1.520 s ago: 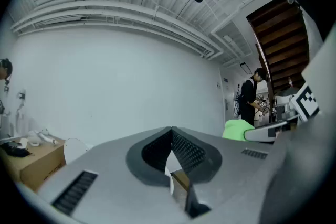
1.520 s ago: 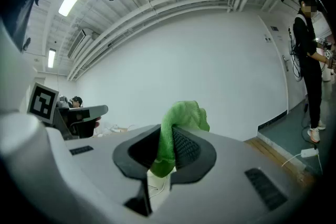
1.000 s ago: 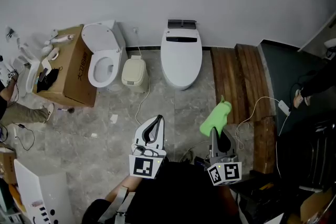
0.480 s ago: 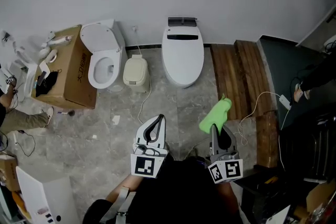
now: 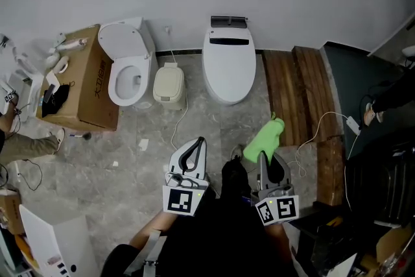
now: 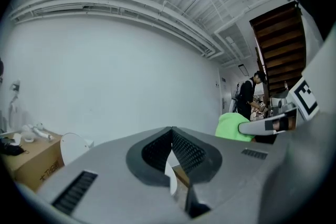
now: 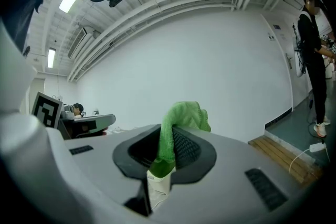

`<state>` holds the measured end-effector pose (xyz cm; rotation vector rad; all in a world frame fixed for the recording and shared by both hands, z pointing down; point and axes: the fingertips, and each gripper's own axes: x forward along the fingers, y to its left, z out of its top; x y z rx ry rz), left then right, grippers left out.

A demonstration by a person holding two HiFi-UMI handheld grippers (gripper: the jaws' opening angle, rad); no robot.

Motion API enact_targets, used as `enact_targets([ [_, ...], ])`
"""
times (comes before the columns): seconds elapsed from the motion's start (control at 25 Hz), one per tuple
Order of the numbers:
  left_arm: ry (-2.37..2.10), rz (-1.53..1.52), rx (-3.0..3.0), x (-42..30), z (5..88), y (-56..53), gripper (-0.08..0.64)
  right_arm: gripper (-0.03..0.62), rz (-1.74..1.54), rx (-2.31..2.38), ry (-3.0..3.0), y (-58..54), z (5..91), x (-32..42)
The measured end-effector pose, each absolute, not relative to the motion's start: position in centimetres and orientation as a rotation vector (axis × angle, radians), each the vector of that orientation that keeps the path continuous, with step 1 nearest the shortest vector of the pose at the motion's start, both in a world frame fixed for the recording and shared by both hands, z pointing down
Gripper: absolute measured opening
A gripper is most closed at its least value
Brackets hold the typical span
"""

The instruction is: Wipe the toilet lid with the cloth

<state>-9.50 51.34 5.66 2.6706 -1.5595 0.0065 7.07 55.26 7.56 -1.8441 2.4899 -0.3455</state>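
The toilet lid (image 5: 225,68) is shut, set against the wall, its long axis running straight away from the person. It lies ahead of both tongs and well apart from them, about midway between their lines. The right tongs (image 5: 264,157) pinch the green cloth (image 5: 264,138), so the reach goes forward and slightly left. The left tongs (image 5: 192,154) are closed on nothing. I see nothing in the path. A white cable (image 5: 176,120), a small bin (image 5: 168,84) and an open toilet (image 5: 126,71) sit to the left, wooden planks (image 5: 298,91) to the right.
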Motion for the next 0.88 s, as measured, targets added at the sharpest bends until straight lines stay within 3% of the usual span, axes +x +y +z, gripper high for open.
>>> enact_targets([
  [0.88, -1.699, 0.041, 2.548, 0.1, 6.6, 26.3, 0.009, 0.061, -0.385, -1.703, 2.639, 27.9, 9.6, 16.1],
])
